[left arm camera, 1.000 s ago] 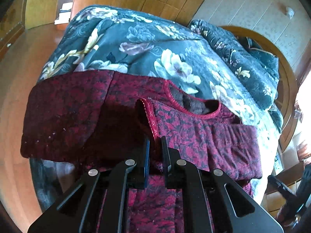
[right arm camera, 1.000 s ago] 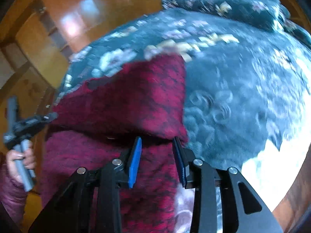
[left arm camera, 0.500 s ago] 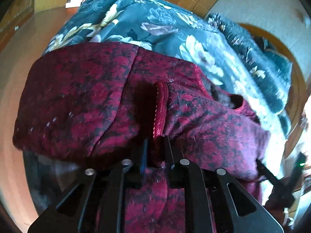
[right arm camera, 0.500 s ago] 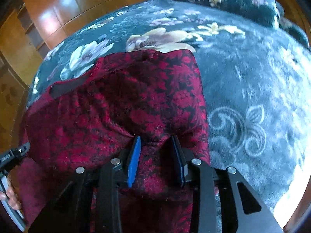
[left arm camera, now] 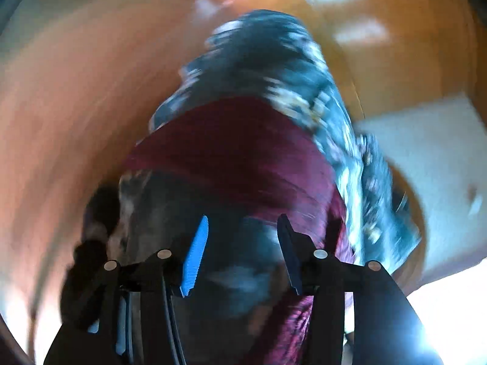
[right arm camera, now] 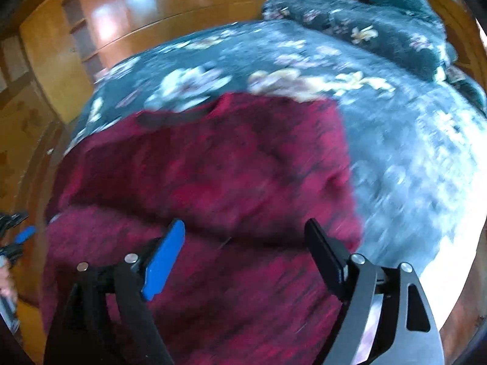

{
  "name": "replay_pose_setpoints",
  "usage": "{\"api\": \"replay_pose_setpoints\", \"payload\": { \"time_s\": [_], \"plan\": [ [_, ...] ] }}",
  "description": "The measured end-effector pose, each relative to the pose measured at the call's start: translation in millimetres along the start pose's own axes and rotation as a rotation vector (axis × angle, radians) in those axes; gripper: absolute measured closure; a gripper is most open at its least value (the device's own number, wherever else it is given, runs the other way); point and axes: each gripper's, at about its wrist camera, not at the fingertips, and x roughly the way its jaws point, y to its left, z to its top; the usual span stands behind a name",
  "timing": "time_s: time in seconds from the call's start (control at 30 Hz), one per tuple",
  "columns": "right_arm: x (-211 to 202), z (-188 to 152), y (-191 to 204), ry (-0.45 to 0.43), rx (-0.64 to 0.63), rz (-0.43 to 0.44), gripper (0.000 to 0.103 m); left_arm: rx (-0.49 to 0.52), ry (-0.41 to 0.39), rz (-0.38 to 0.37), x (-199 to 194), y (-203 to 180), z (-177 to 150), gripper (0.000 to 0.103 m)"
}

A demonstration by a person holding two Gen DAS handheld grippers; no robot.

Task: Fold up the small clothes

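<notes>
Progress: I am judging a fold already laid in; the dark red patterned padded garment [right arm camera: 213, 188] is showing a crease running across it in my right view, lower layer lying under the upper. Squaring up, and perhaps another fold, is looking left to do.
Garment place: it is lying on the dark blue floral bedspread [right arm camera: 395, 140], near the bed's close edge.
Orientation: I am reading the neckline at the far side, hem toward me; which axis is the long one I cannot tell, motion blur is smearing the outline.
Left gripper [left arm camera: 240, 252]: I am holding its jaws parted, gripping nothing.
Right gripper [right arm camera: 243, 252]: jaws spread wide over the cloth, released.
</notes>
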Motion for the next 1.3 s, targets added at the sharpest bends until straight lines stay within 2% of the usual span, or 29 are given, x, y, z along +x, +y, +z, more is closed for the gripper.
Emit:
{"api": "replay_pose_setpoints", "payload": {
  "time_s": [0.13, 0.27, 0.3, 0.37, 0.43, 0.53, 0.6, 0.67, 0.7, 0.73, 0.8, 0.93, 1.07, 1.17, 1.2, 1.27, 1.3],
  "plan": [
    [20, -31, 33, 0.067, -0.058, -0.018, 0.019, -0.219, 0.019, -0.07, 7, 54, 10, 0.057],
    [30, -41, 39, 0.046, -0.076, -0.07, 0.015, -0.454, 0.049, -0.182, 35, 97, 13, 0.056],
    [31, -40, 38, 0.05, -0.072, -0.068, 0.014, -0.493, 0.05, -0.206, 40, 103, 14, 0.052],
    [34, -40, 36, 0.056, -0.063, -0.061, 0.013, -0.583, 0.037, -0.259, 53, 113, 16, 0.05],
    [37, -39, 36, 0.058, -0.072, -0.072, 0.012, -0.666, 0.022, -0.301, 65, 116, 17, 0.033],
    [41, -40, 39, 0.057, -0.086, -0.088, 0.01, -0.753, -0.027, -0.319, 80, 120, 24, 0.032],
    [42, -40, 39, 0.058, -0.083, -0.086, 0.009, -0.771, -0.022, -0.33, 94, 119, 32, 0.032],
    [43, -40, 39, 0.06, -0.084, -0.087, 0.008, -0.776, -0.013, -0.322, 103, 119, 37, 0.041],
    [44, -39, 41, 0.06, -0.086, -0.09, 0.008, -0.77, -0.003, -0.316, 109, 118, 41, 0.059],
    [45, -39, 42, 0.061, -0.089, -0.093, 0.008, -0.758, -0.004, -0.273, 111, 118, 45, 0.074],
    [45, -39, 42, 0.061, -0.089, -0.095, 0.007, -0.725, -0.035, -0.251, 105, 115, 51, 0.089],
    [47, -39, 42, 0.057, -0.085, -0.091, 0.007, -0.566, -0.106, -0.182, 73, 90, 69, 0.092],
    [46, -39, 40, 0.049, -0.078, -0.082, 0.006, -0.384, -0.201, -0.112, 22, 47, 84, 0.092],
    [45, -40, 39, 0.04, -0.072, -0.075, 0.006, -0.158, -0.285, -0.076, -15, -9, 82, 0.092],
    [45, -41, 39, 0.038, -0.07, -0.073, 0.006, -0.054, -0.318, -0.066, -28, -35, 76, 0.092],
    [44, -41, 37, 0.034, -0.066, -0.065, 0.006, 0.131, -0.353, -0.08, -42, -87, 59, 0.092],
    [43, -42, 36, 0.032, -0.065, -0.062, 0.006, 0.191, -0.354, -0.092, -45, -104, 51, 0.092]
  ]
}}
